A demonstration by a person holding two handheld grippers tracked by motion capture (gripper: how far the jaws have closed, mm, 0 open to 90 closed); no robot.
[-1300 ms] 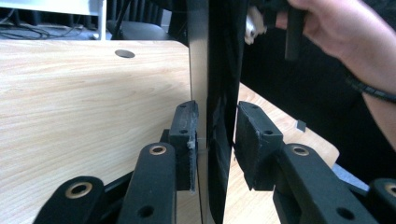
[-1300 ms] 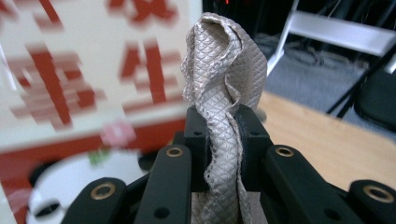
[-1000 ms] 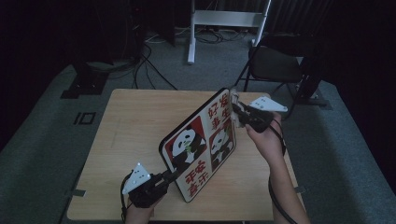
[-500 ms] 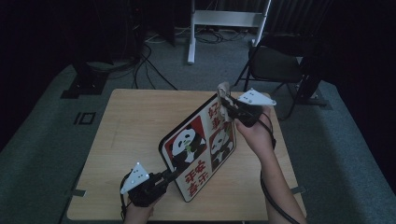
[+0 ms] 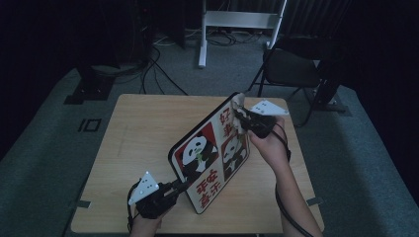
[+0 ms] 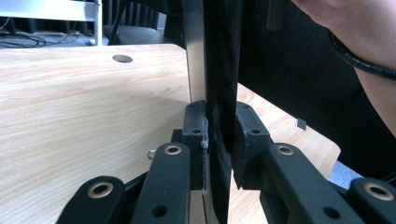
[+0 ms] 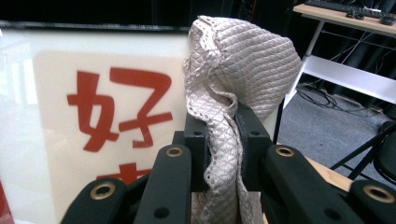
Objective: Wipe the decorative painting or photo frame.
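Two claws, left claw clamping panda board edge-on, face hidden

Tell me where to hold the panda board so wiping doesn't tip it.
Grip the panda board at its near bottom corner, coming in from the person's side along the table. It stands on edge, so a low clamp steadies it. The left gripper pinches there while the right gripper holds the cloth at the top.

A wooden table stands on grey carpet, with a black folding chair, a white stand and loose cables on the floor beyond.
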